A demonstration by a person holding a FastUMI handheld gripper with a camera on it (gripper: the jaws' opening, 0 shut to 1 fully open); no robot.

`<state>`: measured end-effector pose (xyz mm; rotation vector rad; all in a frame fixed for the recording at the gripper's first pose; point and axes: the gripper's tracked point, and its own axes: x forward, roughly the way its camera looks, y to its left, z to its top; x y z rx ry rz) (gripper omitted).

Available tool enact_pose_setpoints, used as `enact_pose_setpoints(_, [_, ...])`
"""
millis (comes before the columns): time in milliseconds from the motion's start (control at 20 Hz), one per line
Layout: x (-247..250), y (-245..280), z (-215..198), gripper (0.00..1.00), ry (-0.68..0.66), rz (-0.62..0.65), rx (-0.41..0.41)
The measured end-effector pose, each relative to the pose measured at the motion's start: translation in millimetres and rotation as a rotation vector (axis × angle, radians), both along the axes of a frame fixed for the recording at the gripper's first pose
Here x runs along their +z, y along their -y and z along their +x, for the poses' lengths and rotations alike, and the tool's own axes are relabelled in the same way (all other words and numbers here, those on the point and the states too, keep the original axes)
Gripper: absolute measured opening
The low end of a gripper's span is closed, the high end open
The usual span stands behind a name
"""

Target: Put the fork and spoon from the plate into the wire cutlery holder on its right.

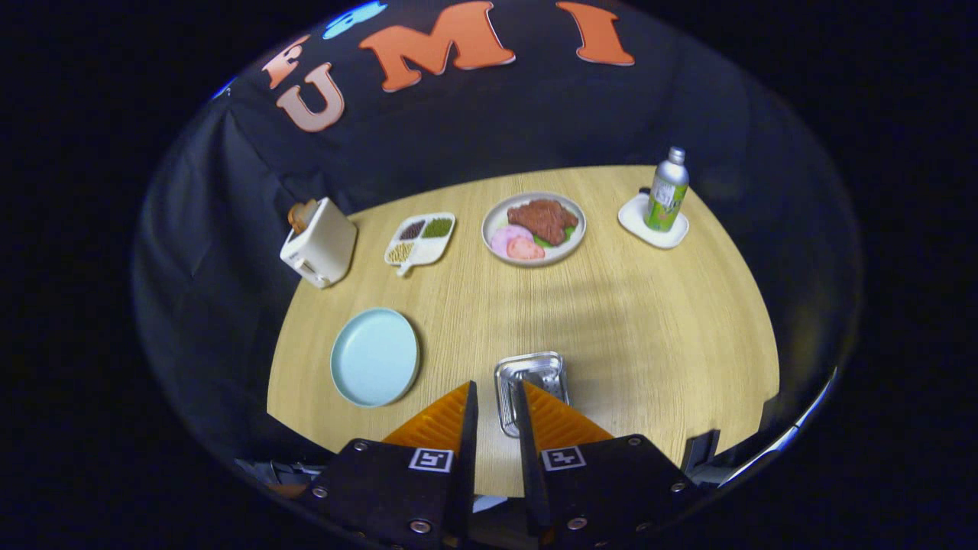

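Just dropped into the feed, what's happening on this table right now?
The hand-held tool hangs above the near edge of the wooden table, its fingers a narrow gap apart with nothing between them. Just ahead of the fingertips sits the metal cutlery holder; I can't make out any cutlery inside it. To its left lies the light blue plate, which looks bare, with no fork or spoon on it. Farther back stand a toaster, a divided dish, a plate of food and a bottle.

Pale wood-grain table [649,321] under soft overhead light, draped black cloth wall [474,130] behind
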<state>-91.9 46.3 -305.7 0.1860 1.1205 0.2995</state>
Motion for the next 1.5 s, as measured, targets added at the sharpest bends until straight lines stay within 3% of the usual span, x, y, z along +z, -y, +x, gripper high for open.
enact_pose_setpoints(150, [51.3,6.2,45.2,0.37,0.246,0.007,-0.011])
enact_pose_setpoints(400, [138.7,21.7,81.8,0.72,0.575,-0.014,-0.042])
enact_pose_setpoints(600, [193.6,40.7,101.4,0.90,0.761,0.019,-0.106])
enact_pose_setpoints(900, [246.6,75.6,119.0,0.95,0.972,-0.103,-0.165])
enact_pose_setpoints(1500, [260.4,83.3,131.7,0.97,0.990,-0.065,-0.227])
